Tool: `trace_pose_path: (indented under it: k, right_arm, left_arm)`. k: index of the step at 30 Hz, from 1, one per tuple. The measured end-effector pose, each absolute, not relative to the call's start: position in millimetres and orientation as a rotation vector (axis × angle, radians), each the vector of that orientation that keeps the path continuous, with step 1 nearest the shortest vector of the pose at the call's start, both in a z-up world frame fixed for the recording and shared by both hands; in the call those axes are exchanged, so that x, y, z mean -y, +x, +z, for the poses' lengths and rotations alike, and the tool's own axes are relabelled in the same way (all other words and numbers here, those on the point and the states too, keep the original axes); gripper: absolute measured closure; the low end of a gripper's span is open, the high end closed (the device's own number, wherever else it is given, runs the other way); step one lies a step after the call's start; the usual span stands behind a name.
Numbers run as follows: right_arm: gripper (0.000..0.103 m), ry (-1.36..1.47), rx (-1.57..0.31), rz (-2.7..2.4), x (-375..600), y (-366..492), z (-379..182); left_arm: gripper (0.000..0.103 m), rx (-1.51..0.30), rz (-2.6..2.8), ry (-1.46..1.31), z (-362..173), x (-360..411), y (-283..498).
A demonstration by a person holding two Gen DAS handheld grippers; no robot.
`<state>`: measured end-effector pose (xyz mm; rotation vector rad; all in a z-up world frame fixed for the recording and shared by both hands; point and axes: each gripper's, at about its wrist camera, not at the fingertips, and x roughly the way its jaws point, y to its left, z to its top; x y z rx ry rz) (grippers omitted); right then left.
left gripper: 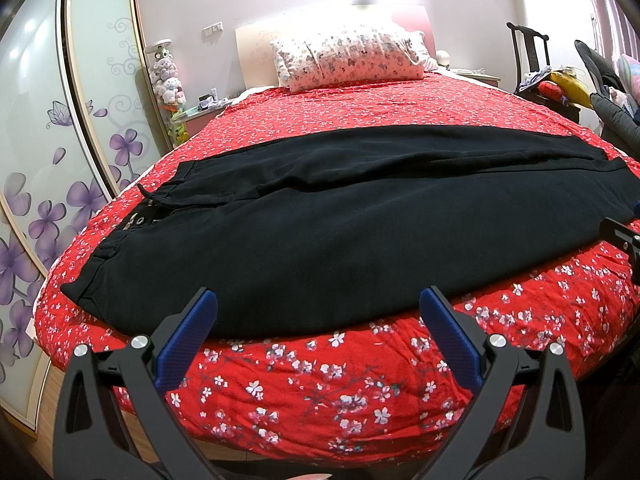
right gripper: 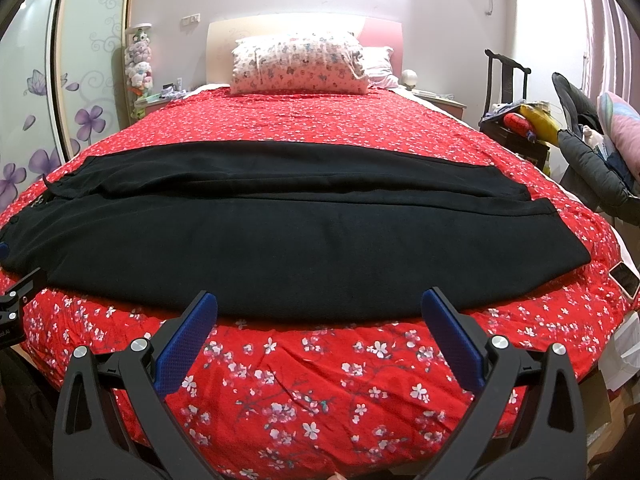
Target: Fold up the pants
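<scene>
A pair of black cloth pants (left gripper: 320,216) is laid flat across the middle of both frames, on a bed covered by a red quilt with white blossoms (left gripper: 320,380). The waistband with its drawstring is seen at the left of the left wrist view, the leg hems at the right. The left hand-held gripper (left gripper: 319,300) is held with its blue-padded fingers apart, clamped on nothing, at the near pants edge. The right hand-held gripper (right gripper: 320,300) is likewise spread wide and empty. A patterned pillow (right gripper: 300,66) is seen at upper centre.
</scene>
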<state>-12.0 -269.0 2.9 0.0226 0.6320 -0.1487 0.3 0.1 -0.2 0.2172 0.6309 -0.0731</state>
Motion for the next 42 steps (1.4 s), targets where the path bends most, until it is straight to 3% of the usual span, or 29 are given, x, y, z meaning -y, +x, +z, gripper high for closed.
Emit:
trace_pose_path:
  k: [26,34,42]
  right_arm:
    - [0.001,0.102,-0.571,-0.155,286.7,-19.6,12.6]
    - [0.001,0.305,-0.506,-0.16,370.9,-0.8,47.8]
    - [0.001,0.428,-0.623,-0.144,488.2,97.7,84.5]
  left_arm:
    - [0.002,-0.634,-0.074,0.212,-0.2,-0.4,0.6]
    - [0.002,-0.638,-0.098,0.202,15.7,2.2,17.7]
    - [0.002,-0.552,-0.168,0.056,56.1,34.1,60.7]
